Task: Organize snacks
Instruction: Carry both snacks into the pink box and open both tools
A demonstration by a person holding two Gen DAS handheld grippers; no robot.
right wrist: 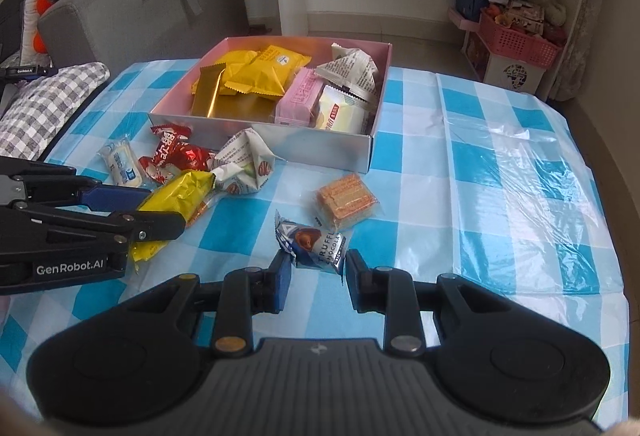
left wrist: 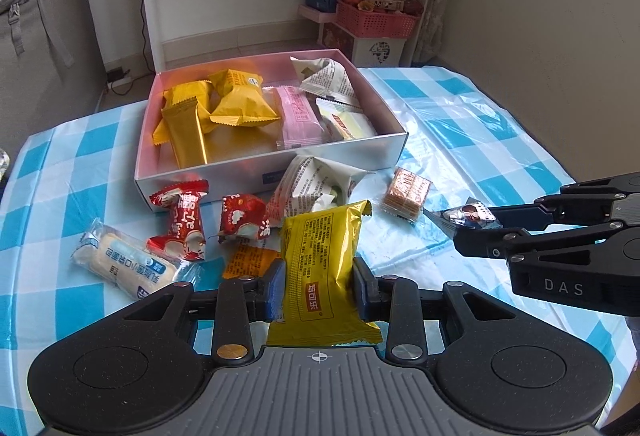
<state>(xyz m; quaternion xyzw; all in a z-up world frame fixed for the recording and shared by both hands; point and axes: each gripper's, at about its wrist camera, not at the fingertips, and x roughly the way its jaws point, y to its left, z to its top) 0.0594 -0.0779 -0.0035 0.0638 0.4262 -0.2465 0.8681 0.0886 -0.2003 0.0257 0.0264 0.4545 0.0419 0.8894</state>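
Several snacks are already laid in the box [left wrist: 256,172] at the desk's far edge. A yellow packet [left wrist: 324,268] is clamped by the left gripper [left wrist: 319,290]; a truffle [right wrist: 316,246] sits between the right gripper's [right wrist: 318,266] narrowed fingers, contact unclear. Six packets are left loose near the box's front.

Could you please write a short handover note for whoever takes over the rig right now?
Left claw: shut on the yellow snack packet, held above the table.
Right claw: fingers on either side of the truffle chocolate, with a gap still showing on one side; not yet gripped.
Done: the box already holds yellow, gold, pink and white packets.
Left on the checked tablecloth: two red candies, the bread roll pack, an orange packet, the white crumpled packet, the wafer pack, plus both items at the claws.
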